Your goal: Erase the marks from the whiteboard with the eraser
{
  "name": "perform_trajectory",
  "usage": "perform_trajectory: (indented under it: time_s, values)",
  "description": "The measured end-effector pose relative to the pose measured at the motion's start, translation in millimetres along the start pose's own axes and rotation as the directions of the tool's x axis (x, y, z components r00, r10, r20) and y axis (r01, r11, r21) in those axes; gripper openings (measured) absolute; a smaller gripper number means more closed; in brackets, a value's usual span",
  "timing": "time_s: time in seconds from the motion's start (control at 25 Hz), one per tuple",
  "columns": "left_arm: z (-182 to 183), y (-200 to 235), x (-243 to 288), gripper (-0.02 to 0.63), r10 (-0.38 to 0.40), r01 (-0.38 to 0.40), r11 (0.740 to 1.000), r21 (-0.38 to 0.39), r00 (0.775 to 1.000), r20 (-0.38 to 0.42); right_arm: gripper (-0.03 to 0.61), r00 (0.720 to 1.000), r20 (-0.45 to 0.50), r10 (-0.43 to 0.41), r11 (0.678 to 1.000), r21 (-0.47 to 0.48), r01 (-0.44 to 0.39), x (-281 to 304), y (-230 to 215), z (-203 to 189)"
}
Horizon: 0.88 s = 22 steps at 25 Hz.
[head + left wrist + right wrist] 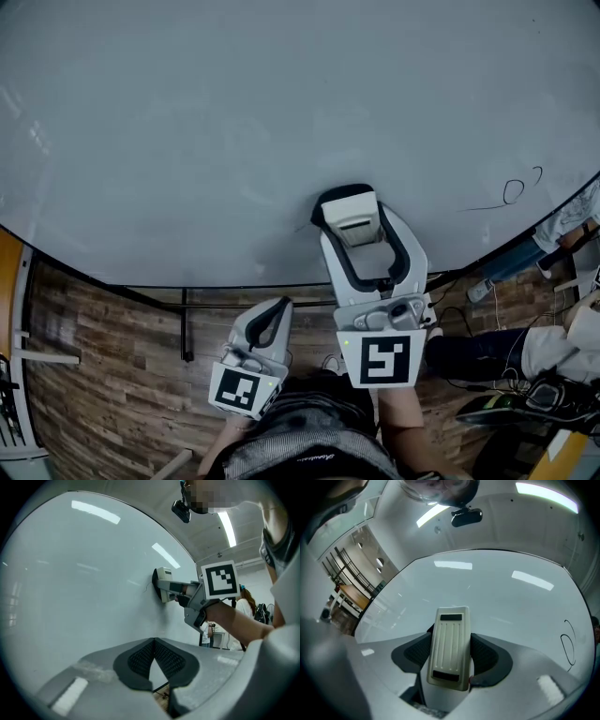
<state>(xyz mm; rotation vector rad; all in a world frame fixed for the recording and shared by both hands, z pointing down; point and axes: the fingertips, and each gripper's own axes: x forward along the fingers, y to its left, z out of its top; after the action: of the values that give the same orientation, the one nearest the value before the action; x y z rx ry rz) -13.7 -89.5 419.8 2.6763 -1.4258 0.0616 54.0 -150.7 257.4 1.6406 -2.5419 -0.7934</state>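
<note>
The whiteboard (234, 122) fills most of the head view. My right gripper (361, 220) is shut on a cream eraser (352, 228) with a black felt face, pressed flat against the board. From the right gripper view the eraser (449, 648) sits between the two dark pads (490, 656). A thin black loop mark (513, 191) with a line lies at the board's right; it shows as a loop mark (567, 648) in the right gripper view. A faint thin stroke (146, 588) sits just left of the eraser (161, 584). My left gripper (275, 317) hangs low, shut and empty, away from the board.
Wood-pattern floor (103, 347) lies below the board's lower edge. A black frame leg (185, 328) stands under the board. A person (562, 230) stands at the right, near cables and gear (525, 398) on the floor. An orange-edged table (7, 281) is at far left.
</note>
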Motion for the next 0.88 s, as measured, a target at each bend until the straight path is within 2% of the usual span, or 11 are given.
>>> perform_trajectory:
  time_s: [0.24, 0.32, 0.44, 0.6, 0.88]
  values:
    - [5.1, 6.0, -2.4, 0.003, 0.013, -0.013, 1.0, -0.009, 1.0, 0.014, 0.264, 0.998, 0.059, -0.028, 0.998, 0.056, 0.025, 12.9, -17.1, 39.5]
    - [8.9, 8.2, -4.9, 0.003, 0.024, -0.023, 0.999, -0.041, 1.0, 0.014, 0.264, 0.997, 0.073, -0.039, 0.998, 0.049, 0.036, 17.3, -14.7, 49.2]
    - [10.6, 12.5, -11.0, 0.003, 0.022, -0.022, 0.999, -0.042, 1.0, 0.01, 0.264, 0.993, 0.094, -0.077, 0.997, 0.015, 0.076, 20.9, -8.6, 57.0]
    - [7.4, 15.2, -12.0, 0.003, 0.024, -0.024, 0.998, -0.05, 1.0, -0.001, 0.262, 0.988, 0.106, -0.109, 0.994, -0.002, 0.11, 20.8, -9.5, 51.4]
    - [1.5, 13.0, -11.5, 0.003, 0.015, -0.016, 0.998, -0.053, 1.0, -0.016, 0.261, 0.993, 0.067, -0.102, 0.995, 0.026, 0.1, 17.5, -1.4, 23.1]
